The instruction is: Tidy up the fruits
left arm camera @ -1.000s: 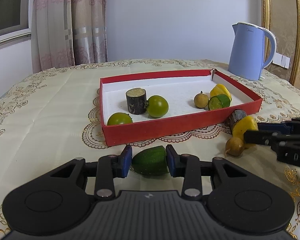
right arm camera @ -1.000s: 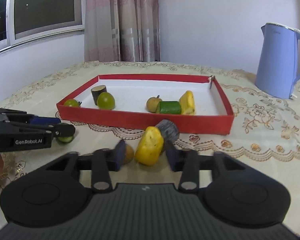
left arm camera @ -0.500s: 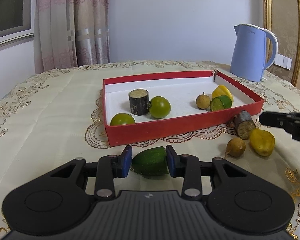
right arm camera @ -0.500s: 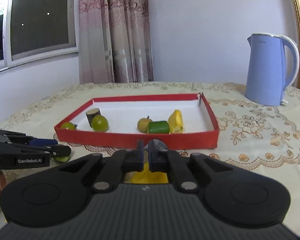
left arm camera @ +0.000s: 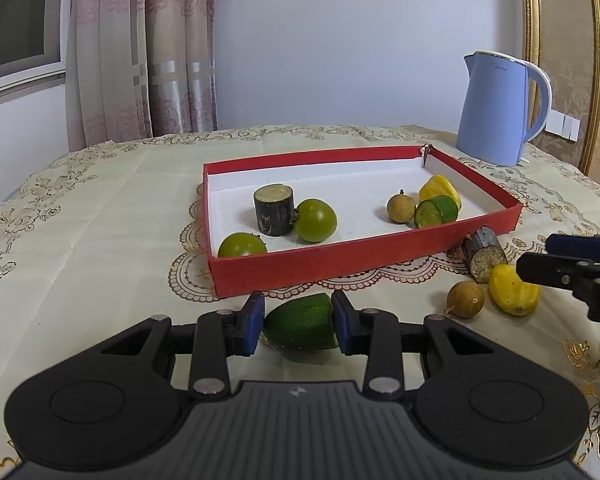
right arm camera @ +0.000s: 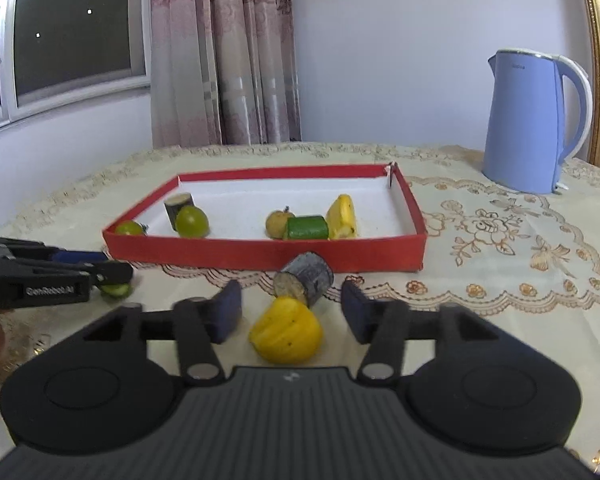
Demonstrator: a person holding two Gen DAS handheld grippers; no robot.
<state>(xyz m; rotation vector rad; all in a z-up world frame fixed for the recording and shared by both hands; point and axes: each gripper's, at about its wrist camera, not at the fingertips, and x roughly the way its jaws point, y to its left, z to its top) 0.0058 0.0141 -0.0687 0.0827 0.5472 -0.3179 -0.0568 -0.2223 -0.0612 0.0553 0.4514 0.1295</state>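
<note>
A red tray (left arm camera: 340, 254) (right arm camera: 260, 258) holds two green tomatoes, a dark cane piece, a brown longan, a cucumber piece and a yellow fruit piece. My left gripper (left arm camera: 298, 322) is shut on a green cucumber piece (left arm camera: 300, 322) resting on the tablecloth in front of the tray. My right gripper (right arm camera: 292, 310) is open, its fingers on either side of a yellow fruit piece (right arm camera: 286, 330) (left arm camera: 512, 290) on the cloth. A dark cane piece (right arm camera: 304, 278) (left arm camera: 484, 254) lies just beyond it, and a brown longan (left arm camera: 465, 299) beside it.
A blue kettle (left arm camera: 500, 110) (right arm camera: 536, 120) stands at the back right of the table. Curtains and a window lie behind the table. The embroidered tablecloth (left arm camera: 80, 220) covers the whole table.
My right gripper shut and drew back from the yellow fruit, then opened again and now straddles it. My left gripper stayed shut on the cucumber piece.
</note>
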